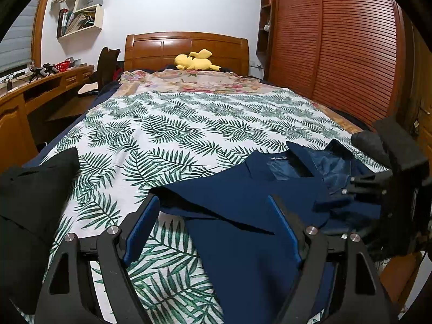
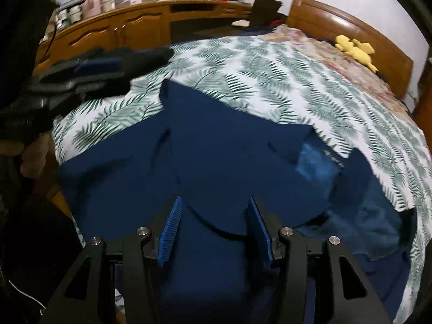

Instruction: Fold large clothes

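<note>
A navy blue jacket (image 1: 243, 202) lies spread on the fern-print bedsheet (image 1: 162, 124), its collar and shiny lining toward the right. My left gripper (image 1: 216, 210) hovers open over its left part, with cloth under the wide-apart blue pads but nothing pressed between them. At the right edge of the left wrist view, my right gripper (image 1: 340, 191) reaches in over the collar area. In the right wrist view the right gripper (image 2: 214, 208) stands open just above the jacket (image 2: 216, 145), pads apart and gripping nothing. The left gripper (image 2: 140, 67) shows blurred at upper left.
A black garment (image 1: 35, 202) lies at the bed's left near corner. A yellow plush toy (image 1: 195, 60) rests by the wooden headboard. A wooden desk (image 1: 40, 86) runs along the left and a slatted wardrobe (image 1: 337, 48) along the right.
</note>
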Demonstrator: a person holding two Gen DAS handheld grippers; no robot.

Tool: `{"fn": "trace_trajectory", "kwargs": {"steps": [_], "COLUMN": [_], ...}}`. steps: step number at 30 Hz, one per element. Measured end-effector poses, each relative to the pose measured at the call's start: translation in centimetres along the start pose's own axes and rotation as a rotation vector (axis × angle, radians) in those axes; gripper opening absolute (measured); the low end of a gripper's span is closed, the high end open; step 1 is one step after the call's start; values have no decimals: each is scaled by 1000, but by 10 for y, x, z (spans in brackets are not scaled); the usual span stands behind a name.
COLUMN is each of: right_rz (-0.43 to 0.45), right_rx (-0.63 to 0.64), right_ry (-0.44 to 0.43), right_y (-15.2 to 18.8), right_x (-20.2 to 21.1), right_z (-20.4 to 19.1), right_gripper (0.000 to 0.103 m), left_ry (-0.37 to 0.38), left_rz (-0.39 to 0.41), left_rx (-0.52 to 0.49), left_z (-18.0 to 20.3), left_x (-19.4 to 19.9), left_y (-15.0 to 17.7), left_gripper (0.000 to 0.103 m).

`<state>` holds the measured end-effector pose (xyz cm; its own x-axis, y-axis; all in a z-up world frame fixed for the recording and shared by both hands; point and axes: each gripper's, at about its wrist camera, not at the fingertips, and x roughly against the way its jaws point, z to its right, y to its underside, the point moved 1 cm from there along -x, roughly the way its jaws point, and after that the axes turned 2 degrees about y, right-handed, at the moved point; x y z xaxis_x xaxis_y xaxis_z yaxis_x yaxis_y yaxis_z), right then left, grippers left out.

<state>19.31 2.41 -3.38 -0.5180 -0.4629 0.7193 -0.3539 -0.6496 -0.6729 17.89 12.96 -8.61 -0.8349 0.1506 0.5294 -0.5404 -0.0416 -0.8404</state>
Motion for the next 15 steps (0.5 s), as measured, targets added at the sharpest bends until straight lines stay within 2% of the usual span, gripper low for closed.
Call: {"fn": "trace_trajectory", "kwargs": {"steps": [3,4,5,6,7,10,15], "right_rz": [-30,-35,-40,-47,-47,-2,94], "right_rx": [15,25,41,58,65,57,-13], "right_ry": [13,17,23,28,46,152,337], "right_y": [-1,-3,-7,-11,-15,-35,-81], "right_x": [-11,-13,-17,-20,-21,-16,-8], "right_z": [4,3,3,5,8,24,72], "right_gripper": [53,46,35,9,5,4,4], "left_ry": [0,-2,-5,-6,-6,-9,-10], "left_rz": [5,7,8,10,10,10,4], "left_rx": [12,15,18,22,25,27,23], "left_z": [-5,-7,-8,-9,-10,-11,-11], "left_x": [2,3,3,4,4,3,2], "left_y": [0,-1,-1,-1,-1,-1,-1], "left_gripper": [81,81,81,81,81,81,81]}}
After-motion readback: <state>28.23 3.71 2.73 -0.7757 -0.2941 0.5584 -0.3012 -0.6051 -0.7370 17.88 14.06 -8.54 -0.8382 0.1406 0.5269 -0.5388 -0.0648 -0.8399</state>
